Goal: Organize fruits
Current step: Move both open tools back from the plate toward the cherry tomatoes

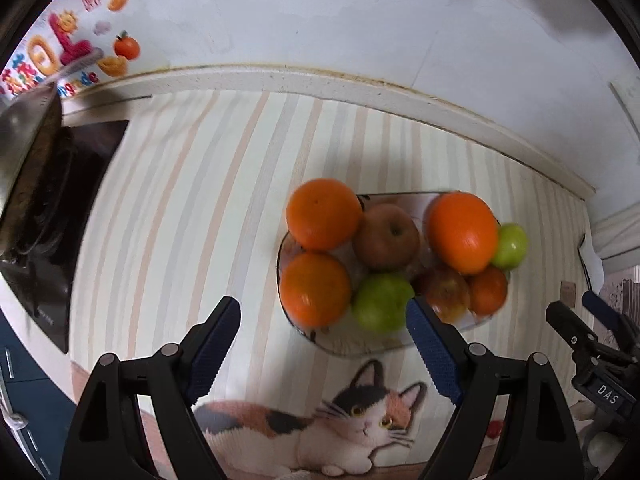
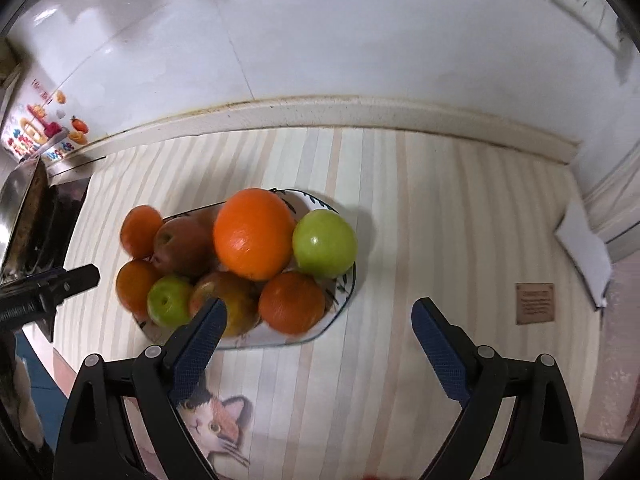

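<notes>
Nearest the lens, the left tongs [image 1: 322,322] and the right tongs [image 2: 318,322] were both spread wide and held nothing. Every visible fruit (oranges, apples) sat heaped on the plate [image 2: 344,300] on the striped desk [image 2: 440,220]; none lay loose, so the organizing looked essentially done.
</notes>
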